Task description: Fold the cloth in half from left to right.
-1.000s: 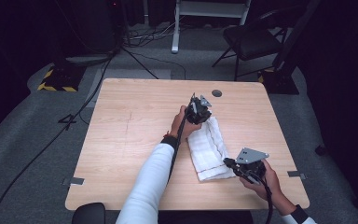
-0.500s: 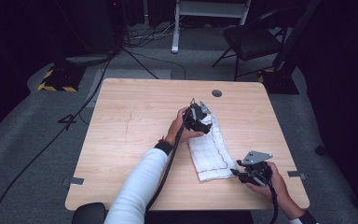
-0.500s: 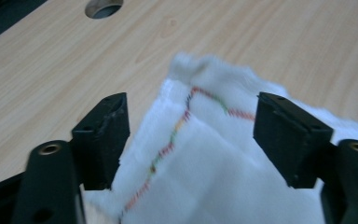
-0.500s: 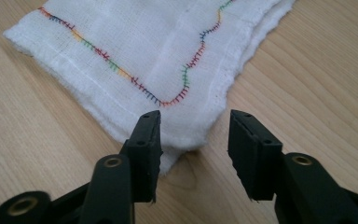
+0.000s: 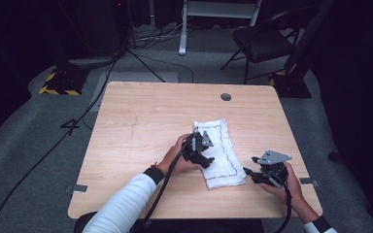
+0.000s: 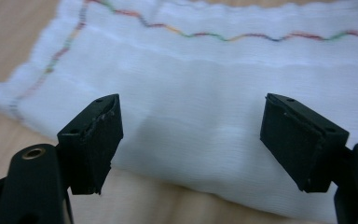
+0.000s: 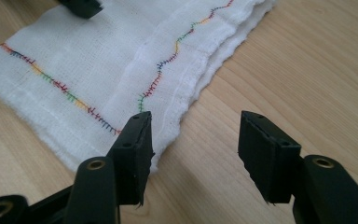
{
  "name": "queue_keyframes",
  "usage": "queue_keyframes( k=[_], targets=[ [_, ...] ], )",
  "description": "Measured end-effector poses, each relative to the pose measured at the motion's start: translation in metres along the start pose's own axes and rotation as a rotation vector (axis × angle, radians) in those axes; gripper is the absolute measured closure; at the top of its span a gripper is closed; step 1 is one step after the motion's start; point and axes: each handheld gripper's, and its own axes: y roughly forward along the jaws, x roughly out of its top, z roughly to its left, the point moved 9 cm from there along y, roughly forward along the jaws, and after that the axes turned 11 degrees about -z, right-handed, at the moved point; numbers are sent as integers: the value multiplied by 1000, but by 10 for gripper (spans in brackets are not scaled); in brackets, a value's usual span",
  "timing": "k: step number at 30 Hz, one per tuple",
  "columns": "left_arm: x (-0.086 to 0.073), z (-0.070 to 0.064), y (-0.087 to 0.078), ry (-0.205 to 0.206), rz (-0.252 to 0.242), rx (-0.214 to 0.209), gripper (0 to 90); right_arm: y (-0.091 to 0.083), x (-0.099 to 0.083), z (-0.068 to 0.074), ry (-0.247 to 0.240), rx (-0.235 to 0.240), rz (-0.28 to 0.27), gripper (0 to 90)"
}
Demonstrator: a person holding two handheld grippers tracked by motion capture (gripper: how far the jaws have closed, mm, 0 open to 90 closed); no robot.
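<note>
Soft woven white cloth (image 7: 98, 70) on smooth matt wooden table (image 7: 307, 70)

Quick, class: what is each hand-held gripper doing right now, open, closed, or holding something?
Left hand-held gripper: open, holding nothing, over the white cloth.
Right hand-held gripper: open, holding nothing, at the cloth's corner.

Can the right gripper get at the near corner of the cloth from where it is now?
Probably yes. The right gripper is open, low over the table, with the cloth corner just ahead of its jaws and only bare wood between. The left gripper sits farther along the cloth, clear of that corner.
</note>
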Motion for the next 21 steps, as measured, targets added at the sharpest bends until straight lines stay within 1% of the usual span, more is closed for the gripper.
queue_keyframes(
  k=[2,4,5,6,7,8,9,10,11,12,13,14,15,16,17,18,19,20,21],
  targets=[
    [-2,-14,-1,29,3,-14,217,7,-3,-3,-14,3,21,454],
    [-6,-26,-3,43,-7,-30,229,12,-6,-5,-13,22,34,454],
    [-8,-31,-4,44,-9,-40,243,15,-8,-5,-13,27,45,454],
    [-10,-36,-4,40,-13,-48,248,16,-9,-7,-27,28,53,454],
    [-12,-40,-5,44,-7,-50,228,16,-8,-8,-44,33,51,457],
    [-14,-42,-6,52,-3,-48,227,15,-8,-9,-39,40,44,460],
    [-17,-44,-8,48,-3,-48,232,14,-9,-10,-25,59,46,460],
    [-17,-44,-8,48,-3,-48,233,14,-10,-10,-20,70,49,460],
    [-18,-44,-9,43,-3,-53,233,14,-10,-10,-20,70,49,460],
    [-20,-43,-10,30,-4,-56,232,15,-13,-9,-21,83,59,461],
    [-22,-42,-10,23,-9,-58,231,16,-15,-8,-31,89,70,462],
    [-23,-41,-12,16,-8,-62,228,17,-18,-4,-48,97,94,455],
    [-24,-40,-13,11,-6,-65,228,17,-18,-4,-48,97,94,455],
    [-26,-40,-15,12,3,-67,228,17,-19,-1,-53,111,100,455],
    [-27,-39,-17,23,8,-67,227,16,-19,2,-56,127,103,457],
    [-29,-38,-19,22,11,-68,226,15,-20,9,-57,147,102,461],
    [-31,-37,-21,15,13,-71,226,15,-20,9,-57,147,102,461],
    [-33,-37,-23,9,10,-72,226,14,-20,12,-61,156,100,462],
    [-35,-36,-25,2,12,-72,226,13,-19,20,-61,176,95,465]
  ],
)
